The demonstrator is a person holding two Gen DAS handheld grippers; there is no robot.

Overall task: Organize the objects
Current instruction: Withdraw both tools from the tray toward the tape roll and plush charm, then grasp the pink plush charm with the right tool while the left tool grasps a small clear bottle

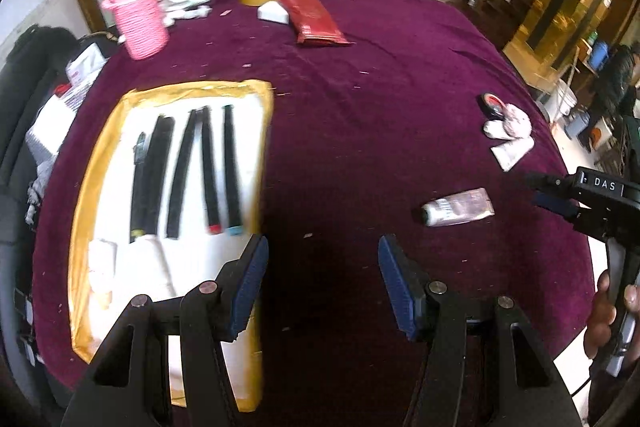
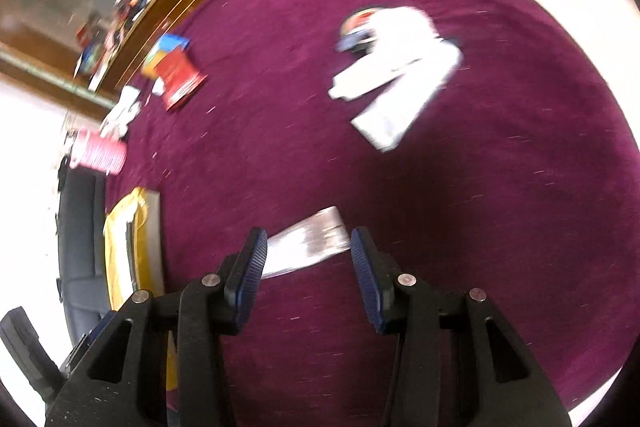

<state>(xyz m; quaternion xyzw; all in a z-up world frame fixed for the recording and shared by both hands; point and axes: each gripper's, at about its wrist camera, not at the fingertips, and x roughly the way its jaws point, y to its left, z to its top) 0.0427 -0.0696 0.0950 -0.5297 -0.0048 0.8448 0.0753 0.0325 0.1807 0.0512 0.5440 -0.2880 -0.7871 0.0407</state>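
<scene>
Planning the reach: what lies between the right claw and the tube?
Only bare purple cloth between right claw and tube, in the left wrist view.

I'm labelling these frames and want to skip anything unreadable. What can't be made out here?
- Tube: label print too small in the left wrist view; smeared by motion blur in the right wrist view.
- White bundle beside the tape roll: blurred in the right wrist view.
- Tray: near corner hidden behind the left claw.

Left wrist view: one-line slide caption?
Open left tongs hover over purple cloth between pen tray and small tube.
</scene>
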